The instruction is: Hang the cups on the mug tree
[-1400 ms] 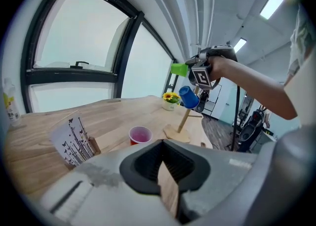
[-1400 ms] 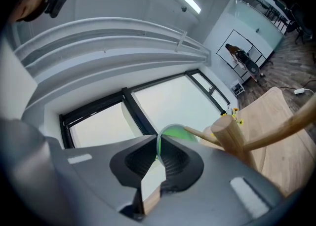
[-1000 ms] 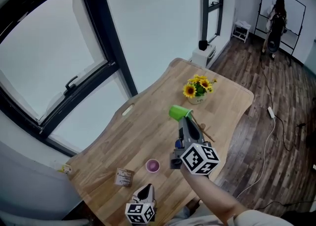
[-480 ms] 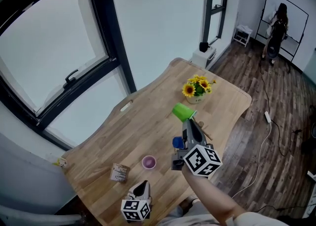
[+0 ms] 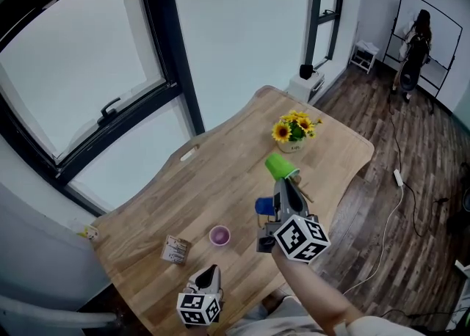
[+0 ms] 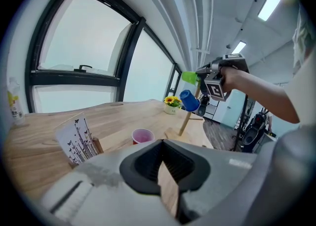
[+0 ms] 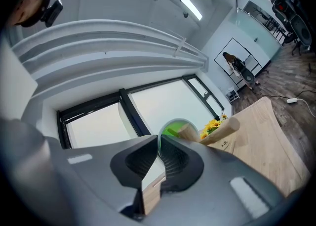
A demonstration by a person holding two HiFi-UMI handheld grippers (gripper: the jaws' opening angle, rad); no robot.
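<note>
My right gripper [image 5: 283, 182] is shut on the rim of a green cup [image 5: 280, 166], held on its side above the table. In the right gripper view a wooden peg [image 7: 219, 132] of the mug tree reaches into the green cup's [image 7: 173, 128] mouth. A blue cup [image 5: 264, 206] hangs on the tree just left of the gripper; the mug tree [image 6: 185, 120] shows it in the left gripper view. A pink cup [image 5: 219, 235] stands upright on the table. My left gripper [image 5: 209, 276] is low at the near edge, shut and empty.
A pot of sunflowers [image 5: 292, 131] stands at the far end of the wooden table [image 5: 220, 180]. A small card holder [image 5: 175, 250] sits near the left front edge. Large windows run along the left. A person stands far off by a whiteboard.
My right gripper has carried the green cup a little to the right. The blue cup on the tree has come into sight beside the gripper. The left gripper stays low.
</note>
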